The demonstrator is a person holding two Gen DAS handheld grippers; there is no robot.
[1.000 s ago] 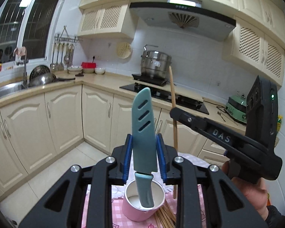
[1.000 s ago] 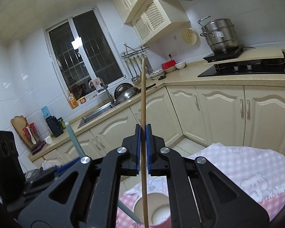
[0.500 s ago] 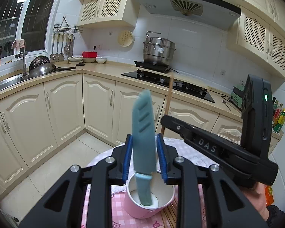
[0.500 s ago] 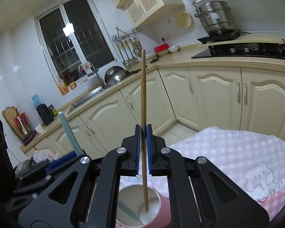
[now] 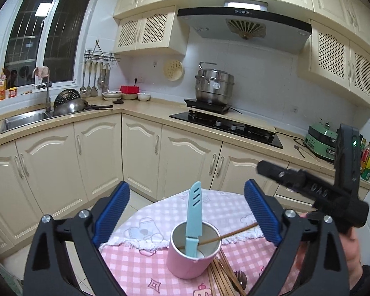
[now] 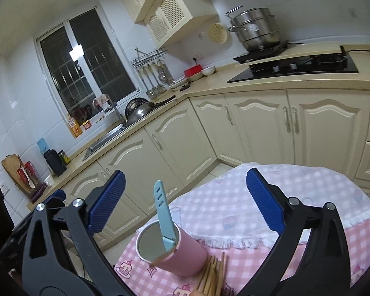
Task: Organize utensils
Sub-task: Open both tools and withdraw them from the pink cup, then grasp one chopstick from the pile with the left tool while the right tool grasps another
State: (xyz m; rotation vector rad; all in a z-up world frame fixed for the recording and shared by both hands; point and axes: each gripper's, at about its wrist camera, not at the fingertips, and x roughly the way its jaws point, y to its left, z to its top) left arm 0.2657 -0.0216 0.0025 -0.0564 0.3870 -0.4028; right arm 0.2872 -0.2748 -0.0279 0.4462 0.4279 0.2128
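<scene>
A pink cup (image 5: 193,256) (image 6: 177,254) stands on the pink checked tablecloth. A light blue knife (image 5: 194,218) (image 6: 164,218) stands in it, handle down, blade up. One wooden chopstick (image 5: 230,235) leans in the cup over its right rim. My left gripper (image 5: 186,218) is opening, its blue pads wide apart above the cup and touching nothing. My right gripper (image 6: 183,201) is opening too, its jaws spread wide with nothing pressed between them. Its black body (image 5: 333,192) shows at the right in the left wrist view, held by a hand.
Several loose wooden chopsticks (image 5: 223,275) (image 6: 213,275) lie on the cloth just right of the cup. A white fringed cloth (image 6: 271,197) covers the table's far part. Cream cabinets, a sink (image 5: 24,120) and a hob (image 5: 224,128) stand beyond the floor gap.
Both grippers went from shut to wide open. The knife left the left gripper and now stands in the cup. The chopstick left the right gripper and leans in the cup.
</scene>
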